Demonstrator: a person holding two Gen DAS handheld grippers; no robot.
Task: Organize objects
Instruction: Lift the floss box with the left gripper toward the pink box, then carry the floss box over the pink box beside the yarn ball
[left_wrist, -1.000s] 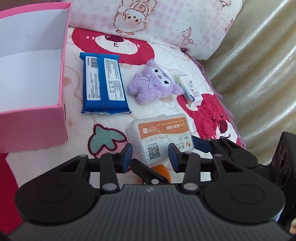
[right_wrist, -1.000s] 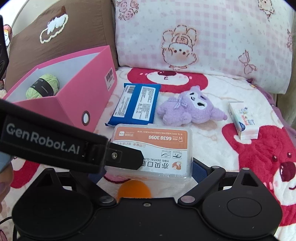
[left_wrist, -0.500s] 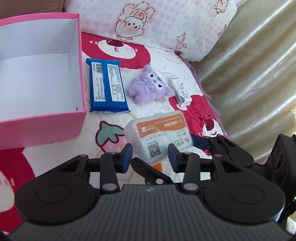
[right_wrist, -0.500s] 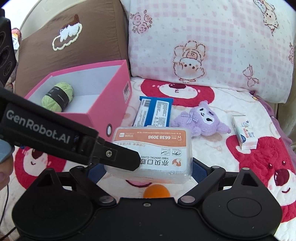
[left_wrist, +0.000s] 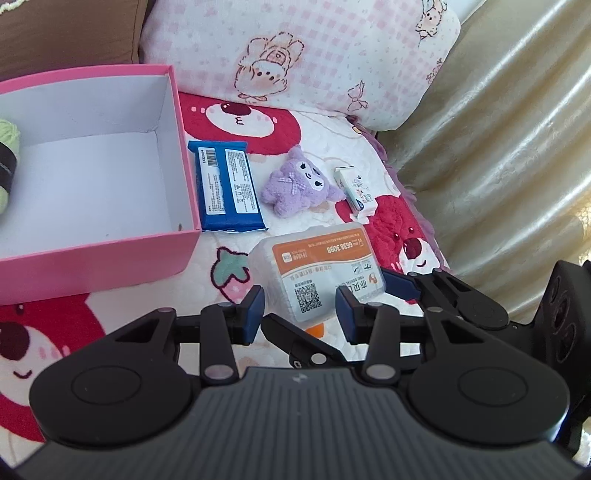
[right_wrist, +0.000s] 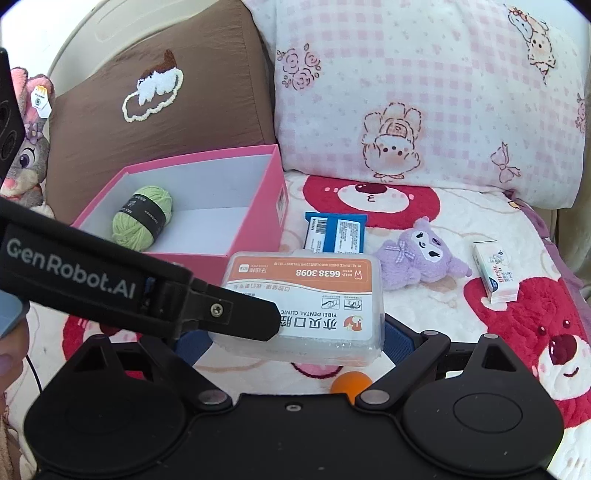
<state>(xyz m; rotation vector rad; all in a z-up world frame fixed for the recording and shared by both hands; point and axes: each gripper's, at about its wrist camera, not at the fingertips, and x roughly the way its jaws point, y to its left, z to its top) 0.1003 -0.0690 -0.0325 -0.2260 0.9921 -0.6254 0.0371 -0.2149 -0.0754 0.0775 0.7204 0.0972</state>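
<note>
A clear plastic box with an orange label (right_wrist: 306, 291) hangs above the bed, clamped end to end by my right gripper (right_wrist: 295, 341). In the left wrist view the same box (left_wrist: 321, 266) has its near corner between the fingers of my left gripper (left_wrist: 300, 310). That gripper stands partly open, with a gap beside its left pad. Its finger (right_wrist: 240, 314) crosses the box's front left. Up on the left sits a pink box (right_wrist: 275, 206) with green yarn (right_wrist: 142, 218) in it.
On the bear-print quilt lie a blue packet (left_wrist: 227, 192), a purple plush (left_wrist: 295, 184) and a small white carton (left_wrist: 356, 192). An orange ball (right_wrist: 351, 382) rests under the held box. Pink and brown pillows stand behind, and a cream curtain hangs on the right.
Both grippers have risen together with the plastic box. The quilt and its objects look smaller, and more of the pink box with the yarn shows.
</note>
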